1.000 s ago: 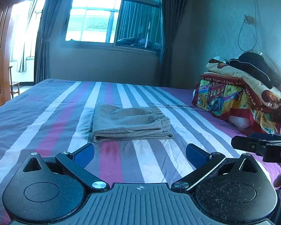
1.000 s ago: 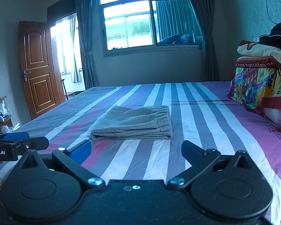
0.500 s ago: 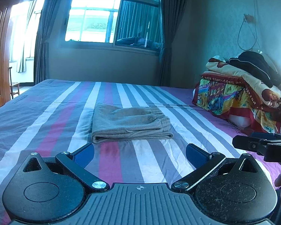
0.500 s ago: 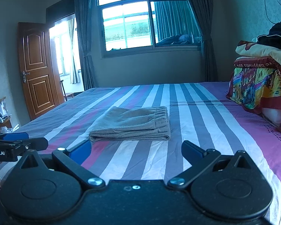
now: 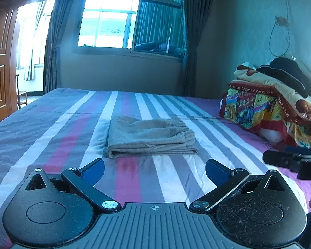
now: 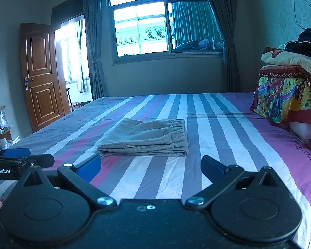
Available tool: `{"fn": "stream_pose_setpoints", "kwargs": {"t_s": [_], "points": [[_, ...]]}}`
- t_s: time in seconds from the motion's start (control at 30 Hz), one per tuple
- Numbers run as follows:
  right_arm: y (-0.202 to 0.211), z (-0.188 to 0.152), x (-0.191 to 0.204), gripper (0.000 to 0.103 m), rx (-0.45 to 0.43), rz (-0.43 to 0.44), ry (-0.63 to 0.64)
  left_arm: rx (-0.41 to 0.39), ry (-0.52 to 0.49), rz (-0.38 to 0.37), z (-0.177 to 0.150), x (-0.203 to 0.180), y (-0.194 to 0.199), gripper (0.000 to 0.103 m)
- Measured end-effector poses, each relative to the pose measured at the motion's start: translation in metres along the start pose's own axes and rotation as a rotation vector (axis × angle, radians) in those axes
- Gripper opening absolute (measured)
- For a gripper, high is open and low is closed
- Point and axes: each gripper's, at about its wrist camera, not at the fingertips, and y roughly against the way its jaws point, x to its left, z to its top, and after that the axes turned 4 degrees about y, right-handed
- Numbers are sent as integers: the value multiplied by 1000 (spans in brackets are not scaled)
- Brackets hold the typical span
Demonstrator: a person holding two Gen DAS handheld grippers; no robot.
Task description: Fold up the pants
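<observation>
The pants [image 5: 150, 138] lie folded at frame centre on the bed [image 5: 51, 128]; both tongs, left [image 5: 154, 170] and right [image 6: 150, 167], are spread and empty. Folding looks finished; next, just withdraw.

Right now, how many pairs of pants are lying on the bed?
1. The folded grey pants lie mid-bed on the striped sheet, ahead of both open grippers. The pile of bedding at the right may hide other clothes.
</observation>
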Motion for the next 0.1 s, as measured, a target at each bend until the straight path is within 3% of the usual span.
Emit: {"fn": "stream_pose_setpoints", "kwargs": {"t_s": [0.1], "points": [[-2,-1,2,103,10,-2,2,-4,1,-3,2,-3,2,103]]}}
